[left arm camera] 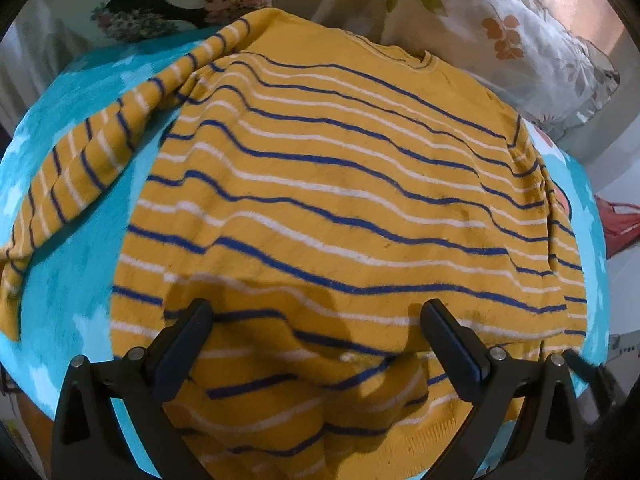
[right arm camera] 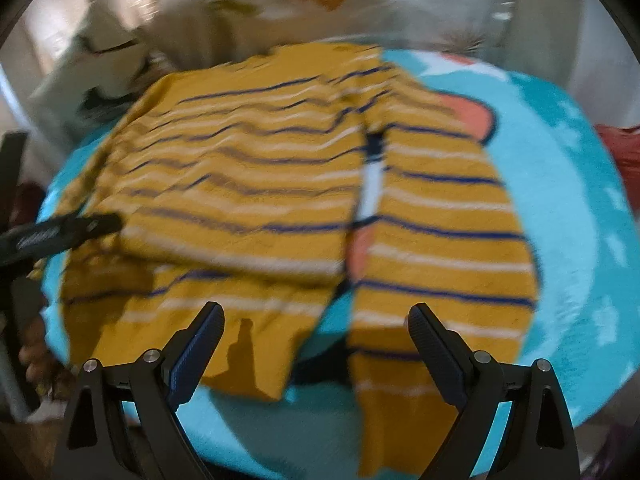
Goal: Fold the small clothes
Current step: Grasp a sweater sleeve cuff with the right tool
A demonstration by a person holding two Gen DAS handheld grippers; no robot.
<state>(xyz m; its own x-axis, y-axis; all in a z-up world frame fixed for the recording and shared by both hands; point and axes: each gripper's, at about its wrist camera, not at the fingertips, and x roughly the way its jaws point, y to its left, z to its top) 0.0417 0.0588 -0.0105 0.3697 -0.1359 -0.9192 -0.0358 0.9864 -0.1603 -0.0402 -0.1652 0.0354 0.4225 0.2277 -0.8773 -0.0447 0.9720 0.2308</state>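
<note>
Left wrist view first: the left gripper (left arm camera: 316, 316) hangs with jaws spread wide, nothing between them, right over the near hem of the yellow striped sweater (left arm camera: 340, 184). The sweater lies spread across the turquoise blanket (left arm camera: 80, 248), neckline at the far edge. One sleeve (left arm camera: 80, 164) runs off toward the blanket's left edge, sharp enough here to count the blue and white stripes. The near hem is rumpled and doubled just under the fingers. Beyond the far edge sits a leaf-print pillow (left arm camera: 512, 40), with a dark floral cushion (left arm camera: 160, 12) at the far left.

Over to the right wrist view, blurred: the right gripper (right arm camera: 316, 320) is also released, jaws wide, empty, poised above the sweater's (right arm camera: 240, 184) near hem. This camera catches what the other misses: the other sleeve (right arm camera: 440, 248) lying alongside the body toward the blanket's (right arm camera: 580, 220) right side, a strip of blanket showing between them. An orange patch (right arm camera: 468, 112) on the blanket peeks out by the sleeve's far end. The left gripper (right arm camera: 80, 230) pokes in from the left edge, over the sweater's left side; from here, cannot tell its jaws.
</note>
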